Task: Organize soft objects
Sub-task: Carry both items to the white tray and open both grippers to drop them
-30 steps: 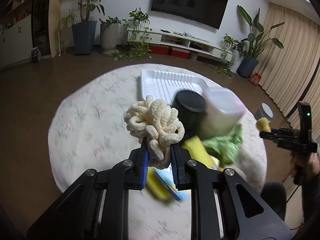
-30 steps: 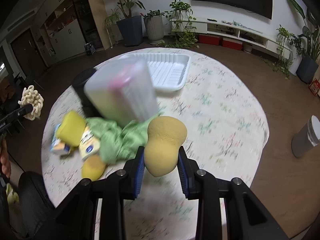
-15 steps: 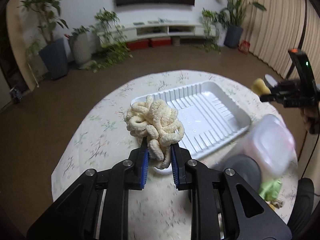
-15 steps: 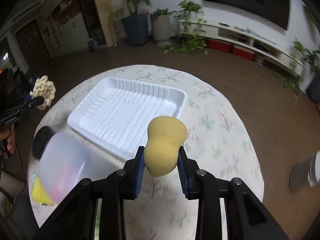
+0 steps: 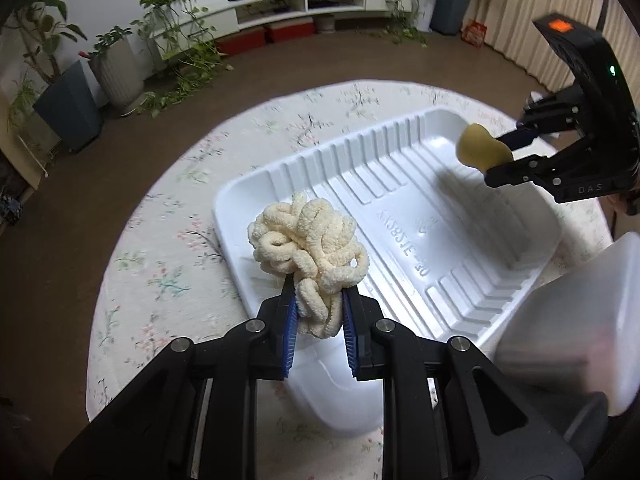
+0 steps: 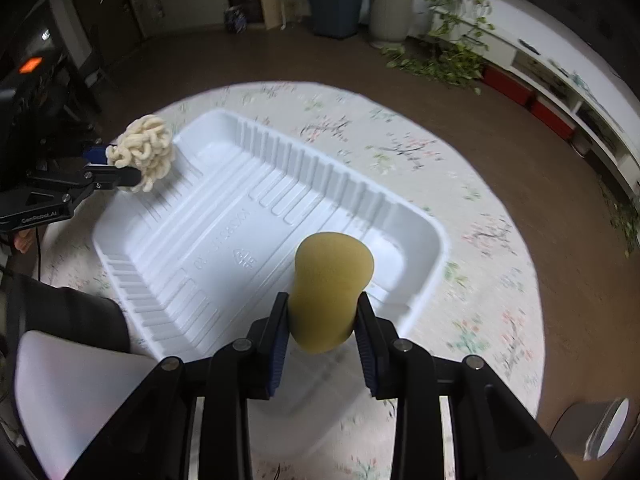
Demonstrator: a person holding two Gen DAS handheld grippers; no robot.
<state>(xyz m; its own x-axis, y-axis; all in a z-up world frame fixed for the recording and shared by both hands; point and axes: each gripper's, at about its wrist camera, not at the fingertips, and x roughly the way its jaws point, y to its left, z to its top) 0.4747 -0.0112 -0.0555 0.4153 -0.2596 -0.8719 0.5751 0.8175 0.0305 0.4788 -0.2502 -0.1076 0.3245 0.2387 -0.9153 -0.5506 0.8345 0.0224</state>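
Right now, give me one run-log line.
left gripper: shut on cream scrunchie | right gripper: shut on yellow sponge | both above white tray, unreleased

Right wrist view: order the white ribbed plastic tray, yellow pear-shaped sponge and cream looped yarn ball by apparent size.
1. White ribbed plastic tray, clearly largest.
2. Yellow pear-shaped sponge.
3. Cream looped yarn ball.
The sponge sits nearer the camera, so ranks 2 and 3 are unsure.

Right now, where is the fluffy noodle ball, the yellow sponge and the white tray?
fluffy noodle ball point(image 5: 308, 246), left wrist view, middle of its loops
yellow sponge point(image 6: 332, 280), right wrist view, its front face
white tray point(image 6: 224, 240), right wrist view, bare ribbed floor
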